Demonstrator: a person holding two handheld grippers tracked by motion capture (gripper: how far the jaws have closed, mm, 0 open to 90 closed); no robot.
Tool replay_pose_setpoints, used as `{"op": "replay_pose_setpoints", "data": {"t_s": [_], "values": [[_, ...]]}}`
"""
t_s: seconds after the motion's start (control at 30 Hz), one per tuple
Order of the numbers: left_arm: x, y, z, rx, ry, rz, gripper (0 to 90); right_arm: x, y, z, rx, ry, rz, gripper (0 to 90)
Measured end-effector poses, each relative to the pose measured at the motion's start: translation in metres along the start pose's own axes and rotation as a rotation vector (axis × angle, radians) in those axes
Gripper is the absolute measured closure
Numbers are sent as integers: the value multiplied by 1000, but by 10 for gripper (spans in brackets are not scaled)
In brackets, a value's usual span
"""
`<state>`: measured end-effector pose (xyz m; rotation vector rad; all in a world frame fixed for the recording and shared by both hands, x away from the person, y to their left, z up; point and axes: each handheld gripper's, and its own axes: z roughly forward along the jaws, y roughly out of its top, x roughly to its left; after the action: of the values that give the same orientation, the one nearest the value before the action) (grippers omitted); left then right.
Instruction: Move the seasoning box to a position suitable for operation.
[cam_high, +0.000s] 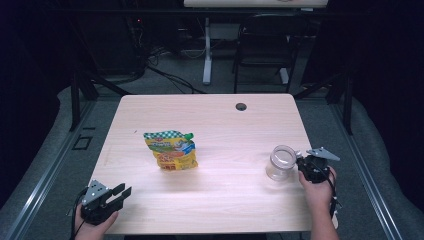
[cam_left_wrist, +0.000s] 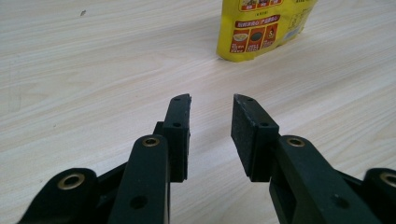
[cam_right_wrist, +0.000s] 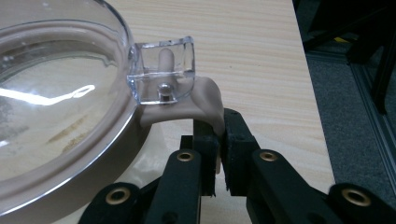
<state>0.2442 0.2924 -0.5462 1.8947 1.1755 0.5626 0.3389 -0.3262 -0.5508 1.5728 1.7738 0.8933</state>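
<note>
A yellow food pouch (cam_high: 171, 150) with a green-checked top lies flat near the table's middle; its lower end (cam_left_wrist: 264, 25) shows ahead of my left gripper. My left gripper (cam_high: 121, 193) (cam_left_wrist: 212, 105) rests at the front left corner, open, with bare wood between its pads. At the right stands a clear jar (cam_high: 281, 162) with a clear lid (cam_right_wrist: 56, 107) and a hinged clasp (cam_right_wrist: 163, 70). My right gripper (cam_high: 303, 165) (cam_right_wrist: 217, 128) is beside the jar, shut on the beige tab (cam_right_wrist: 205, 100) that sticks out from the lid's seal.
The wooden table (cam_high: 225, 200) has a cable hole (cam_high: 241, 106) at the back. Its right edge (cam_right_wrist: 313, 93) runs close to the jar. Behind the table are a black chair (cam_high: 265, 45) and a white desk leg (cam_high: 207, 50) on grey floor.
</note>
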Motion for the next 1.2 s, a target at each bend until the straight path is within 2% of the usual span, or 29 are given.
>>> {"op": "replay_pose_setpoints", "data": {"t_s": [0.4, 0.57, 0.77, 0.8, 0.93, 1.0, 1.1, 1.2], "values": [[-1, 3, 5, 5, -9, 18, 682, 8, -2, -4, 13, -43, 40, 861], [-1, 4, 4, -3, -8, 16, 684, 15, 0, -5, 19, -24, 39, 861], [-2, 6, 3, -13, -13, 11, 685, 39, 5, -15, -10, 17, 0, 861], [-2, 6, 3, -13, -13, 11, 685, 39, 5, -15, -10, 17, 0, 861], [-4, 9, 5, -20, -23, 15, 684, 60, 10, -23, -16, 48, -29, 861], [-5, 12, 6, -21, -31, 20, 684, 69, 11, -24, -6, 47, -46, 861], [-6, 16, 10, -38, -44, 13, 683, 79, 9, -25, 14, 52, -39, 859], [-4, 21, 16, -33, -52, 8, 681, 88, 5, -27, 16, 64, -32, 860]]}}
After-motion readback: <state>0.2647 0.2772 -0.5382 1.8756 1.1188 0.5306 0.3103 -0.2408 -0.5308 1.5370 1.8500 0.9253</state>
